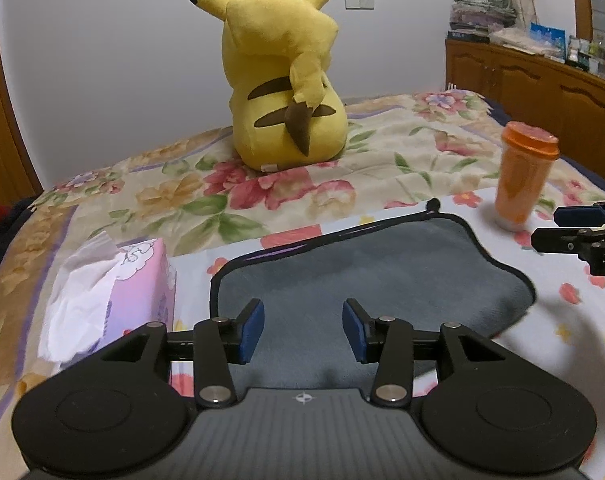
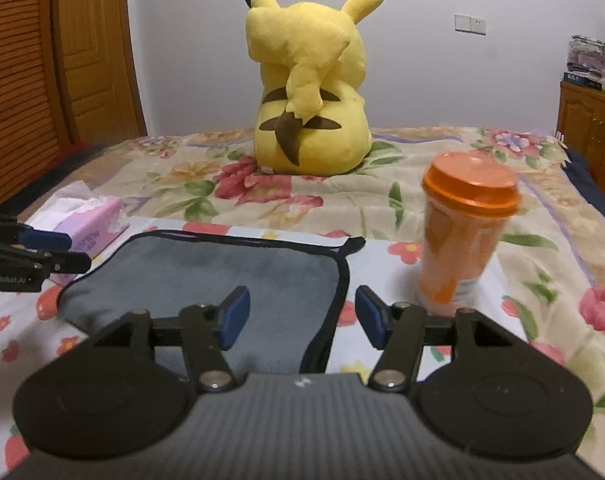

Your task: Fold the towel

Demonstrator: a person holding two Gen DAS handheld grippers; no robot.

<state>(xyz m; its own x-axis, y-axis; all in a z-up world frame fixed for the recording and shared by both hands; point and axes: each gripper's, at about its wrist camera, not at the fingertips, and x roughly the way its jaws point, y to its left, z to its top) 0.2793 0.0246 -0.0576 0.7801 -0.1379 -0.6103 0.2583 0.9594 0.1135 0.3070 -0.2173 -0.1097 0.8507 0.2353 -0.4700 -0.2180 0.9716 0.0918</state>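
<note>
A grey towel (image 1: 382, 264) with a dark trim lies flat on the flowered bed sheet, a small loop at its far corner. My left gripper (image 1: 302, 330) is open and empty, hovering over the towel's near left part. In the right wrist view the towel (image 2: 222, 268) lies ahead and to the left. My right gripper (image 2: 302, 320) is open and empty above the towel's right edge. The right gripper also shows at the right edge of the left wrist view (image 1: 550, 226), and the left gripper at the left edge of the right wrist view (image 2: 76, 252).
An orange lidded cup (image 2: 462, 236) stands just right of the towel, also in the left wrist view (image 1: 522, 176). A pink tissue box (image 1: 114, 296) sits left of the towel. A yellow plush toy (image 1: 286, 76) sits further back. A wooden cabinet (image 1: 542, 84) is at right.
</note>
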